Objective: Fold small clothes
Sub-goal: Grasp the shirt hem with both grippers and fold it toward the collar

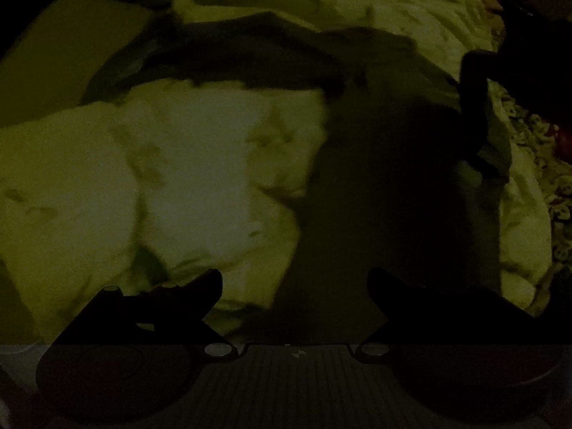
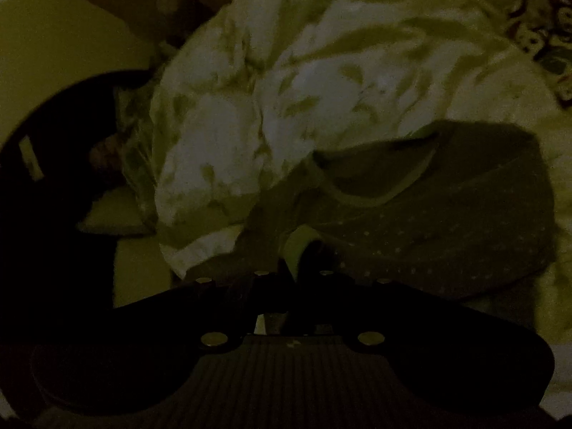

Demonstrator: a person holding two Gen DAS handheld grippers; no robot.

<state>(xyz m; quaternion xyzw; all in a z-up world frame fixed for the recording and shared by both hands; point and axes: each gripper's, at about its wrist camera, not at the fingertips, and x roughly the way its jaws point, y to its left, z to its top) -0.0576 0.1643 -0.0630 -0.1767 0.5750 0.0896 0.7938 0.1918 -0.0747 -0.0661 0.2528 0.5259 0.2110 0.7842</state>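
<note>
there are no words, labels or brand names to read here; the pictures are very dark and a bit blurry.

the surface is a soft bed. a big pale blanket (image 2: 321, 82) with darker leaf-like marks lies all crumpled over it. a flat yellow-green sheet (image 1: 53, 46) shows at the top left of the left wrist view. at the far right edge there is a patterned cloth (image 1: 550, 178) with small light shapes and some red in it. the room around the bed is too dark to make out.

the left gripper (image 1: 295, 286) hangs over the blanket with its two fingers wide apart and nothing between them.

the right gripper (image 2: 295, 268) has its fingers pinched close together. a corner of the small dark garment (image 2: 447, 221) sits right at the tips, so it looks clenched on that cloth. the garment is dark with tiny pale dots and a curved neck edge, and it lies on the blanket just in front of the right gripper, spreading to the right.

in the left wrist view the same garment shows as a long dark shape across the blanket, and the right gripper comes in from the right side and meets its edge.
</note>
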